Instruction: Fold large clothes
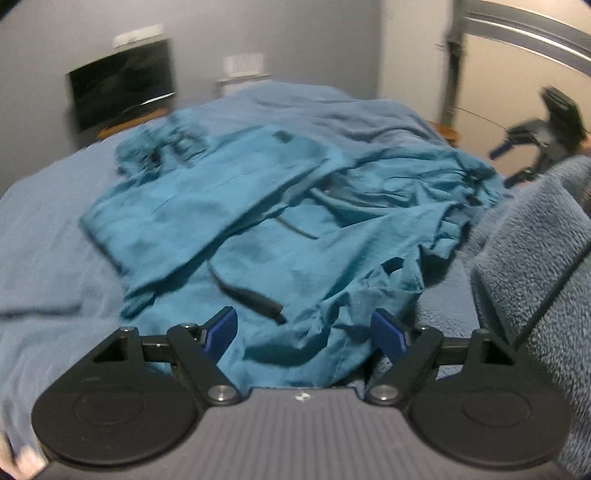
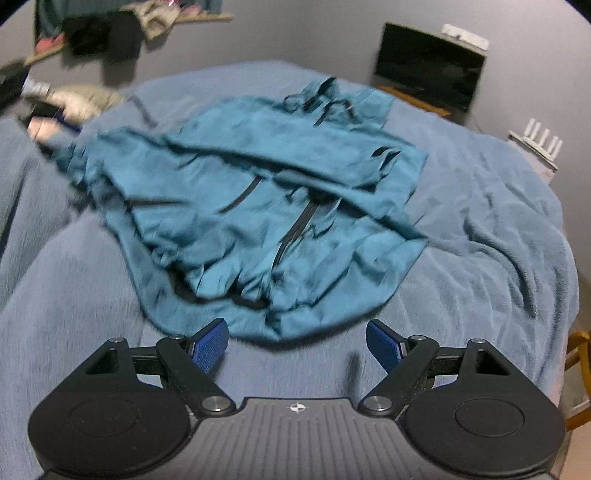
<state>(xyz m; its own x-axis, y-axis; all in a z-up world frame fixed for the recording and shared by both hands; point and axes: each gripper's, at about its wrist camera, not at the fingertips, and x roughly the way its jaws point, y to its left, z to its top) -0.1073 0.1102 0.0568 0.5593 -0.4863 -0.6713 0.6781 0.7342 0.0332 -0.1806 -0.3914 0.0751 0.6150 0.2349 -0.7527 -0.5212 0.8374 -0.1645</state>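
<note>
A teal zip jacket (image 1: 280,221) lies rumpled on a blue blanket (image 1: 48,236), one sleeve folded across its front. My left gripper (image 1: 304,332) is open and empty, its blue pads either side of the jacket's near edge, just above the cloth. In the right wrist view the same jacket (image 2: 258,199) lies front up, its black zip running toward me. My right gripper (image 2: 297,341) is open and empty over the bare blanket (image 2: 480,258), just short of the jacket's hem. The right gripper also shows in the left wrist view (image 1: 532,147), far right and blurred.
A dark monitor (image 1: 122,86) stands on a small wooden table beyond the bed, also in the right wrist view (image 2: 428,64). A white router (image 2: 535,146) sits at the right. A shelf with clothes (image 2: 122,26) hangs on the grey wall. A wooden chair (image 2: 578,369) stands right of the bed.
</note>
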